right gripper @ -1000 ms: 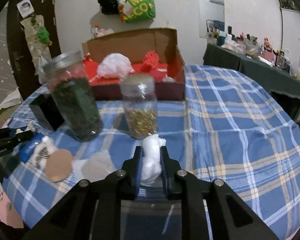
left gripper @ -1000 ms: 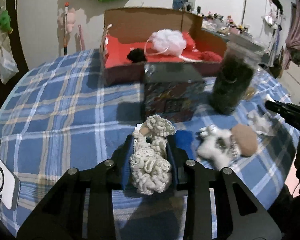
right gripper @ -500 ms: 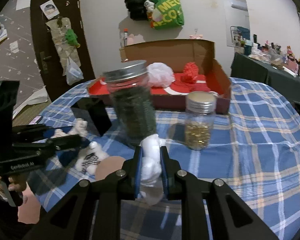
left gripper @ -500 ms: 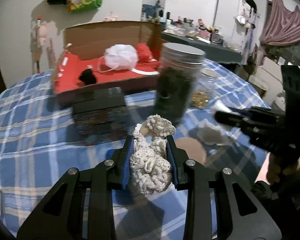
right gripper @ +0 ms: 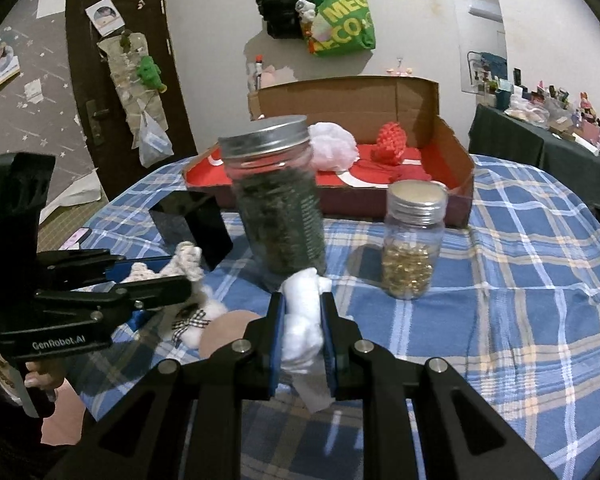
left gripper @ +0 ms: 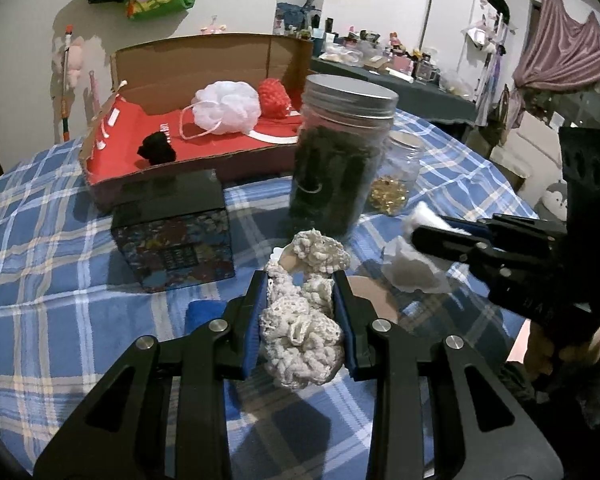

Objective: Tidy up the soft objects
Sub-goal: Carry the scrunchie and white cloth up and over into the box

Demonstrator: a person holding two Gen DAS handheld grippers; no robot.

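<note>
My left gripper (left gripper: 300, 280) is shut on a cream crocheted piece (left gripper: 304, 320), held above the blue plaid tablecloth (left gripper: 52, 240). My right gripper (right gripper: 302, 300) is shut on a white cotton wad (right gripper: 302, 328), also lifted off the table. Each gripper shows in the other's view: the right gripper (left gripper: 420, 232) at right, the left gripper (right gripper: 168, 276) at left. An open cardboard box (left gripper: 204, 60) with a red lining stands at the back, holding a white mesh pouf (left gripper: 228, 108), a red knitted ball (left gripper: 274, 98) and a small black pompom (left gripper: 156, 150).
A tall jar of dark contents (right gripper: 280, 200) and a small jar of golden beads (right gripper: 414, 240) stand before the box, with a black patterned box (left gripper: 172, 232) beside them. A tan round pad (right gripper: 224, 332), a white plush with a checked bow (right gripper: 192, 320) and a blue item (left gripper: 204, 312) lie beneath the grippers.
Both grippers have risen and swung with their loads still held; in the left wrist view the scene slid left and the right gripper came in at right, and the left gripper entered the right wrist view.
</note>
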